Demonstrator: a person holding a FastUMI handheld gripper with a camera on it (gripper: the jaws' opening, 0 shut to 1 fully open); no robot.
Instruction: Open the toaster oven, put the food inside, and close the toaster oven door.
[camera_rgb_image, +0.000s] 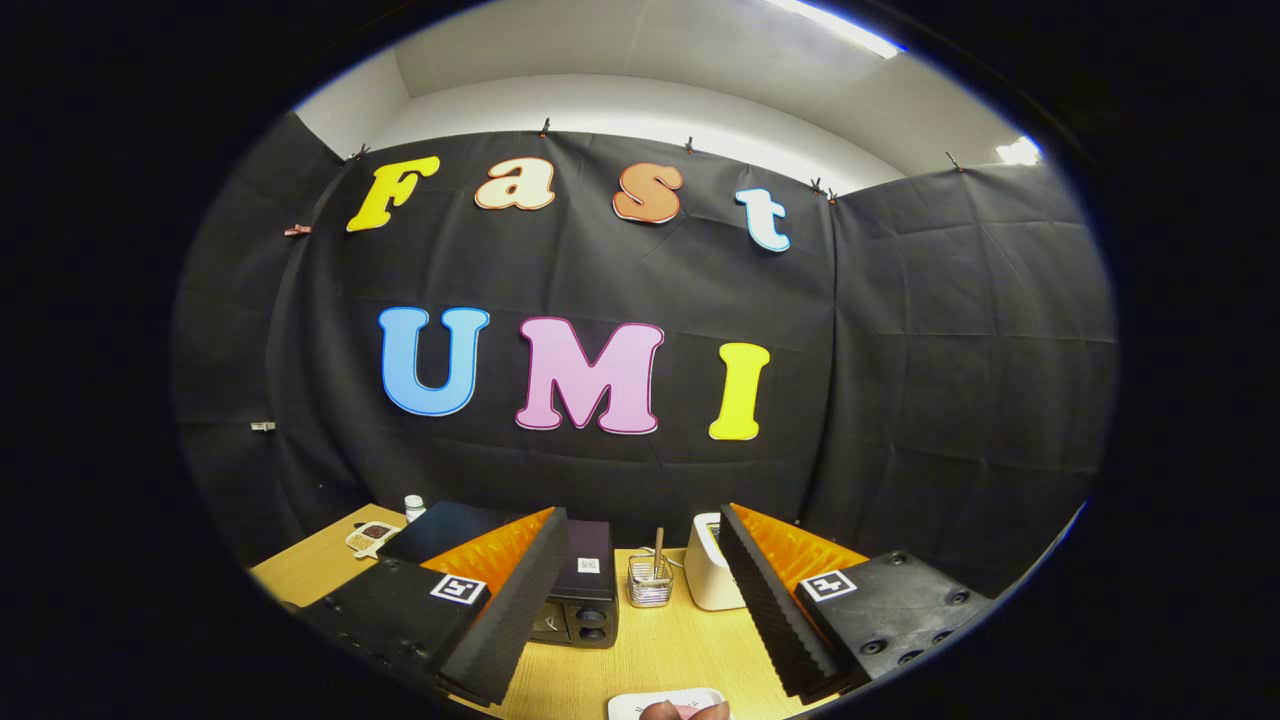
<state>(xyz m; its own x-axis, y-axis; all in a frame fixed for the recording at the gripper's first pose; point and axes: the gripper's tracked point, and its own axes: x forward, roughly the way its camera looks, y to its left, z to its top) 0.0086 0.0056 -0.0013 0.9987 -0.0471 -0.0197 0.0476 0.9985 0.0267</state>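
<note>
Wooden bench (660, 650) seen from the gripper view, pale and grained, running back to the black cloth wall (900, 400). Gripper (640, 570) held above the bench, fingers spread wide apart, gripping nothing and touching nothing.

Dark toaster oven (585, 590) stood toward the rear edge of the bench, mostly hidden behind the left finger (500, 610); only its right end seen, with two round knobs and a small square sticker on top. Door state impossible to tell, front covered by the finger. Flat dark slab (440, 530) lay behind that finger, its nature unclear.

Between the fingers, beyond their tips: small wire basket (650, 582) with a wooden stick standing in it, near the rear edge. Just beside it, a white appliance (708, 575), partly masked by the right finger (765, 600).

At the near edge, between the finger bases: white plate (640, 705), cut off, with pinkish food (690, 711) on it, only its top seen and too little to name.

Toward the rear left corner: small white tray (372, 537) holding something dark and speckled, and a small white bottle (414, 508) behind it, both too small to make out further.
</note>
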